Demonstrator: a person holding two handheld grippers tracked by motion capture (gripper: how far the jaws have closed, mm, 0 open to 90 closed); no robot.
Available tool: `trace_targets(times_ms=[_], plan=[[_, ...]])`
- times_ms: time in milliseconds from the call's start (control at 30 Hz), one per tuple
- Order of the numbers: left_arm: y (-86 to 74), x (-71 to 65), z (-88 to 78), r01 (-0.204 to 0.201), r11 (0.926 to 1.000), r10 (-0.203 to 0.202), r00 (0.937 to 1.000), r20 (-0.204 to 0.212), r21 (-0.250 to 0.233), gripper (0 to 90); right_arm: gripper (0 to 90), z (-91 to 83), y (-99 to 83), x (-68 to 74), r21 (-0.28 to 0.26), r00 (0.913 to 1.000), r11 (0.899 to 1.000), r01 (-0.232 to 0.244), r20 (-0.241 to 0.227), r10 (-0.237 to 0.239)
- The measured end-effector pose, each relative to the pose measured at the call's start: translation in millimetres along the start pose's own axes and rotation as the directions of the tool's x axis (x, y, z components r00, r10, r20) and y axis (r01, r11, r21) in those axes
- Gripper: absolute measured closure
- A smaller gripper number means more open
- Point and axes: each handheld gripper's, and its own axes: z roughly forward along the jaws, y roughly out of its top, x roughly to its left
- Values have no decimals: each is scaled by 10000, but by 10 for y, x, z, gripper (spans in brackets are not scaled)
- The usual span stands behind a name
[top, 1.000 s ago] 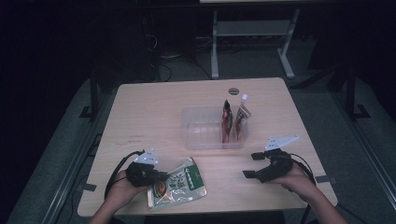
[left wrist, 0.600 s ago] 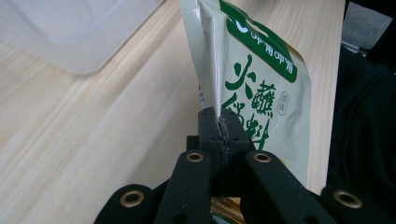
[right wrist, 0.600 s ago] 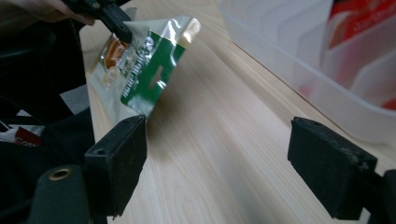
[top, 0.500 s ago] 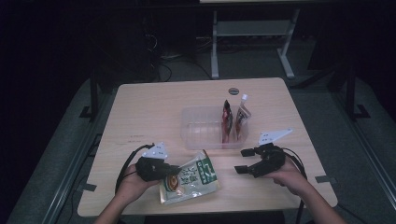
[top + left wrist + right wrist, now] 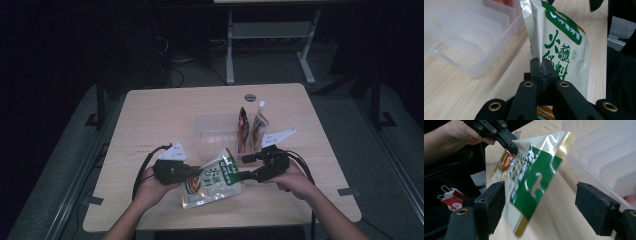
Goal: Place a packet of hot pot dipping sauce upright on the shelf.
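Over the wooden table, left gripper clamps the green pouch edge; right gripper gapes wide around its top.

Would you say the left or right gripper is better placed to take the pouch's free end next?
Right: the right gripper is open with the pouch between its jaws; the left gripper already pinches its edge.

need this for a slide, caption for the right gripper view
Open right gripper straddling a green-and-white foil snack pouch held up by the left gripper.
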Motion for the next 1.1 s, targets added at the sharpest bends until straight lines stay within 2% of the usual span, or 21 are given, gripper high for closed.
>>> trace_targets(times_ms=[67,100,133,400,567,600,700,933,1100], plan=[[41,-19,12,-178,9998,177,9998,-63,-122,900,270,80,40,-33,-131,9991,9999,-46,-431,40],[41,-19,12,-178,9998,177,9998,-63,-122,900,270,80,40,-33,-131,9991,9999,-46,-431,40],[49,-28,15,-247,9995,246,9997,-61,-217,900,298,128,47,-36,-125,9980,9999,-88,-633,79],[73,-81,23,-642,9970,643,9979,10,-423,900,423,182,22,-13,47,9930,10000,-55,-1181,60],[69,-96,45,-653,9972,656,9978,74,-359,900,502,196,15,-11,44,9908,9999,-111,-1352,116],[64,-96,54,-677,9970,681,9976,79,-366,900,561,193,12,-18,11,9908,9999,-106,-1347,106],[63,-98,58,-656,9972,659,9978,83,-372,900,599,190,9,-23,23,9904,9999,-113,-1379,115],[41,-77,60,-638,9969,642,9979,66,-450,900,763,186,4,-17,-197,9864,9998,-32,-1647,-1],[50,-80,65,-676,9963,681,9977,69,-522,899,849,166,-3,-5,-193,9875,9998,76,-1576,-105]])
